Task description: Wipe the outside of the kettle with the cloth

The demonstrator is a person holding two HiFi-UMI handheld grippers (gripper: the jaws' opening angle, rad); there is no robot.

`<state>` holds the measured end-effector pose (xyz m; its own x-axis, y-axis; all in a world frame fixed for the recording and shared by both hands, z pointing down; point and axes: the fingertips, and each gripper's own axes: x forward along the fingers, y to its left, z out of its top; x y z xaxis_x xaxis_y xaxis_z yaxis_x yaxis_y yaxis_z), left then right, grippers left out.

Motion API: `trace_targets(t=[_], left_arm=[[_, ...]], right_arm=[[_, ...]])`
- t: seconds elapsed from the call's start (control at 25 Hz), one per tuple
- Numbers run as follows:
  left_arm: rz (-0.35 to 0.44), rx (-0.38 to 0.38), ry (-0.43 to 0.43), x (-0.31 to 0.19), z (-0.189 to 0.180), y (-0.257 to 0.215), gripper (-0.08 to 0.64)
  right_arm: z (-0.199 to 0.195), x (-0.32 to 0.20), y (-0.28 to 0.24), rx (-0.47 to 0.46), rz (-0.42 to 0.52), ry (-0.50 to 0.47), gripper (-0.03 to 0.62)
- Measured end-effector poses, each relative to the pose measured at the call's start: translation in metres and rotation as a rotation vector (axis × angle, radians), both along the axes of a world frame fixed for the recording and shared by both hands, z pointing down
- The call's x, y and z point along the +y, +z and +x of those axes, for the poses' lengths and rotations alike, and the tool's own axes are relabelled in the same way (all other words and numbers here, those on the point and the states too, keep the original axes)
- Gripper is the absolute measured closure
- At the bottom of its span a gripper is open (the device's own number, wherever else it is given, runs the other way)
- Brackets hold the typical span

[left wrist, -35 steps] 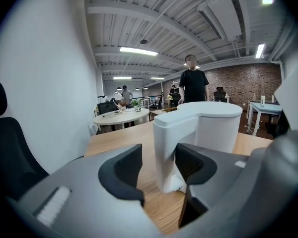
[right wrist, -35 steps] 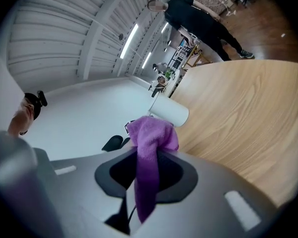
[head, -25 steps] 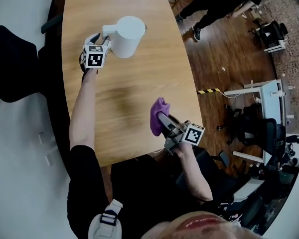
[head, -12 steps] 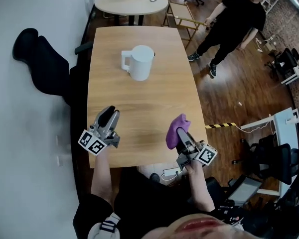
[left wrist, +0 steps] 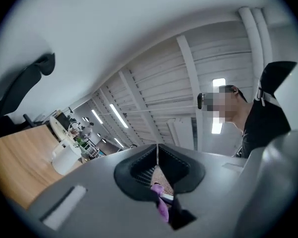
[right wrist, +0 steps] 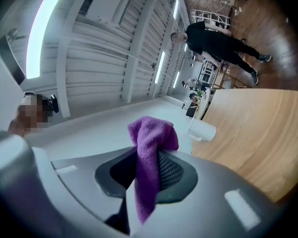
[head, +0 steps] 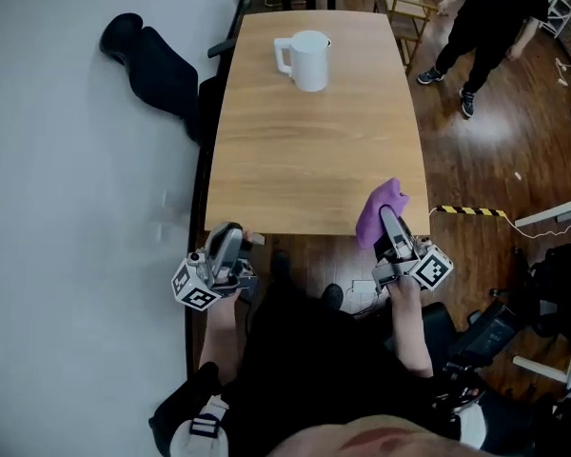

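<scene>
Right gripper (head: 390, 225) pinches the purple cloth (head: 379, 208), seemingly ready for wiping, while the left gripper (head: 226, 241), jaws just closed on nothing, waits well apart from the kettle (head: 307, 60).

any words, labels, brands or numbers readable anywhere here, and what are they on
No readable text anywhere.
Kettle: plain white, no label showing.
Purple cloth: no tag showing.
Cubes on left gripper (jaws just closed further, nothing between them) and right gripper: black-and-white square patterns, no letters or digits.
Floor tape: yellow-black stripes only.
</scene>
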<state>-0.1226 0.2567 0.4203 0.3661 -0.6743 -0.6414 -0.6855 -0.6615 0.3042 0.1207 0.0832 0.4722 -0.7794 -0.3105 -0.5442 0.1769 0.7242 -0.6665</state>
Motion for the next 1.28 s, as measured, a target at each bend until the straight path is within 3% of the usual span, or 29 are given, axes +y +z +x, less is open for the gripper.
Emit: trace_targets(t=[0.12,0.28,0.36,0.44,0.52,0.72,0.84,0.96,1.08,1.28], left_arm=[[0.038,-0.074,0.044,0.001,0.019,-0.022,0.465],[0.067,-0.152,0.135,0.055,0.054,-0.074,0.468],[0.149,-0.158,0.114,0.099,0.043,-0.090,0.470],[0.206,-0.128,0.120,0.124,0.010,-0.075,0.475],[0.209,-0.090,0.163,0.131,-0.017,-0.058,0.480],[0.222,-0.008,0.179,0.152,-0.046,-0.061,0.486],[0.223,0.061,0.223,0.173,-0.091,-0.040,0.486],[0.200,0.131,0.251,0.155,-0.135,-0.003,0.487],[0.167,0.094,0.187,0.139,-0.148,0.009,0.487],[0.124,0.021,0.069,0.156,-0.156,0.012,0.486]], right_arm=[[0.026,-0.002,0.008,-0.044,-0.003,0.072,0.514],[0.060,0.068,-0.014,-0.116,0.001,0.156,0.514],[0.039,0.097,-0.019,-0.103,0.048,0.143,0.515],[0.006,0.117,-0.011,-0.036,0.075,0.161,0.515],[-0.020,0.141,-0.017,-0.017,0.094,0.183,0.515],[-0.071,0.188,-0.055,0.028,0.116,0.115,0.515],[-0.122,0.237,-0.045,0.134,0.107,0.130,0.515],[-0.163,0.241,-0.014,0.241,0.063,0.168,0.515],[-0.176,0.230,-0.007,0.280,0.048,0.179,0.515],[-0.191,0.240,-0.060,0.233,0.117,0.194,0.515]])
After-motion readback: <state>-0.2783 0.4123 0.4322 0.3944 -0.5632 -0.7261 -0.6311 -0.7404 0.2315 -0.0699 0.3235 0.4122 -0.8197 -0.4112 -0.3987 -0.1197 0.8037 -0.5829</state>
